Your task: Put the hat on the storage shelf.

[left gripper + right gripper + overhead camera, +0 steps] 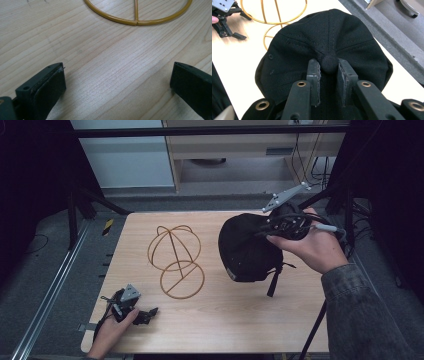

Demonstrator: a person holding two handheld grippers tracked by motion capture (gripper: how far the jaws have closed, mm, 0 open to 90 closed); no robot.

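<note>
The right hand-held gripper (329, 75) pinches the black fabric cap (324, 50) aloft — the gold wire stand (176, 261) waits bare; the left hand-held gripper (117, 82) rests open.

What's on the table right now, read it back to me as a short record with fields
surface: wooden table
stand: gold wire hat stand, empty, near the table's middle
item: black cap, lifted above the table, strap hanging down
right gripper: shut on the cap's top button
left gripper: open, jaws wide apart, low over the table's near left corner, facing the stand's base ring
hands: one on each gripper
</note>
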